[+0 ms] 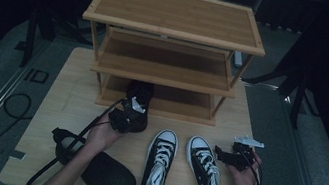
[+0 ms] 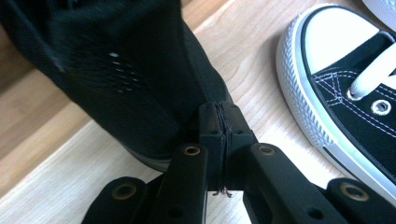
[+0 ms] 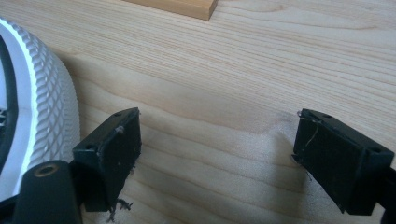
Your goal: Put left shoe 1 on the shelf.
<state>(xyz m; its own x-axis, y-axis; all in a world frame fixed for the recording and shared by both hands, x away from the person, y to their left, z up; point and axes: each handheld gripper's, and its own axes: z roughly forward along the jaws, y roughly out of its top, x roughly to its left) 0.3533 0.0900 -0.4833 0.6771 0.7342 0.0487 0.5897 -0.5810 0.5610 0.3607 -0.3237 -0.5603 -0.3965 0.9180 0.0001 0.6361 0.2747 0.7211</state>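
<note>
Left gripper [image 2: 219, 121] pinched tight on the black shoe's [image 2: 116, 70] heel edge, shoe ahead at the rack's [image 1: 160, 107] bottom shelf; right gripper [image 3: 215, 154] wide, holding nothing.

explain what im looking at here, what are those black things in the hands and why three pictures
A person sits at a wooden table and holds a pair of hand-worked tongs in each hand. The high view looks down from above. The other two pictures come from small cameras riding on each tool, looking along its black jaws.

On the table stand a bamboo shoe rack, a pair of black-and-white sneakers, and a black clog near the front edge.

The left tongs are pinched shut on the edge of another black shoe, whose toe points at the rack's lowest shelf. The right tongs are open and hold nothing, beside the right sneaker.
</note>
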